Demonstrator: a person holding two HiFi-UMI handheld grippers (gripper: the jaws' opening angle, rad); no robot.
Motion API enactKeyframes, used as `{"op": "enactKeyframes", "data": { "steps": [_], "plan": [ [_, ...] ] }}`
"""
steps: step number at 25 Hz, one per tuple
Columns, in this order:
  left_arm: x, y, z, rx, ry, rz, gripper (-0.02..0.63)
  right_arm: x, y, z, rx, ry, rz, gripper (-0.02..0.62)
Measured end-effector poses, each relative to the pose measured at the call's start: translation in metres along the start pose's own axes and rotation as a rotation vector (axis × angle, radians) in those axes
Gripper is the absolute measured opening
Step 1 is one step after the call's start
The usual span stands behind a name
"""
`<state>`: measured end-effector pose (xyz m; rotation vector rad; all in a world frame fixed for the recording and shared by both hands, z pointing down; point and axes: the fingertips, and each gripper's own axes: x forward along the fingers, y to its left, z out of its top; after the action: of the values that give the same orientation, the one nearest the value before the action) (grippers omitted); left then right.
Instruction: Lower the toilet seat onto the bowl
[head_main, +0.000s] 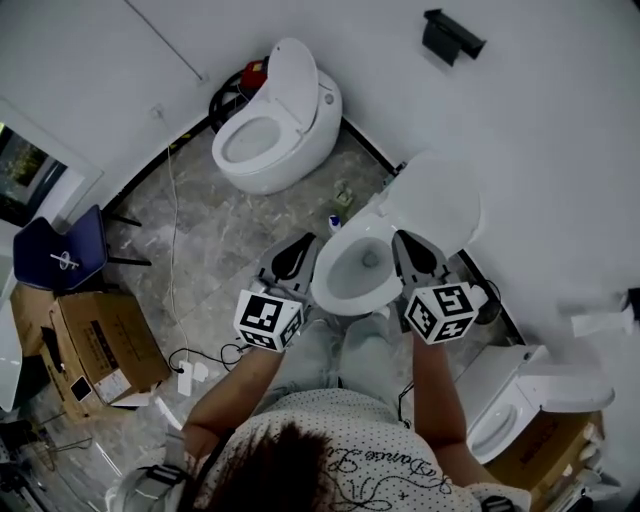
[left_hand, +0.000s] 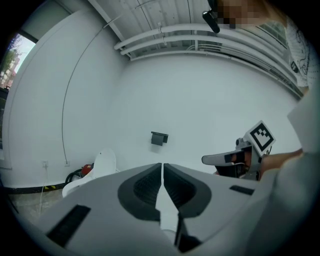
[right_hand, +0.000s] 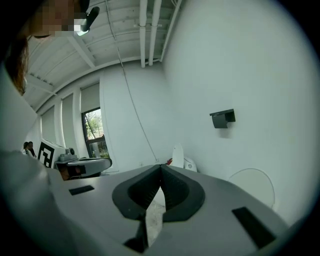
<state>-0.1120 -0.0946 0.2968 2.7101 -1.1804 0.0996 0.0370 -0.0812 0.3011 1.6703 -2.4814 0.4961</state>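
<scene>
- The left gripper (head_main: 297, 250): smooth grey shell, dark ribbed pads (left_hand: 147, 187), and a white marker cube (head_main: 268, 320) printed with black squares.
- The right gripper (head_main: 405, 245): same grey build (its own marker cube (head_main: 440, 312) looks alike).
- White top (head_main: 350, 440), finely dotted, with cursive lettering.
- Pale trousers (head_main: 340, 355).

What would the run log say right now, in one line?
left hand-held gripper: shut, empty | right hand-held gripper: shut, empty | toilet lid: raised | bowl: between both grippers
</scene>
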Motion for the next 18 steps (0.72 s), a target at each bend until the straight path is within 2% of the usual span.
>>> {"op": "enactKeyframes", "data": {
  "steps": [11,18],
  "plan": [
    [0.006,-0.010,0.042,0.056,-0.061,-0.049,0.009,-0.023,0.019,0.046,-0.034,-0.137,-0.033,0.011],
    [0.005,-0.022,0.063,0.081,-0.098,-0.086,0.006,-0.037,0.022,0.063,-0.077,-0.186,-0.062,0.011]
  ]
}}
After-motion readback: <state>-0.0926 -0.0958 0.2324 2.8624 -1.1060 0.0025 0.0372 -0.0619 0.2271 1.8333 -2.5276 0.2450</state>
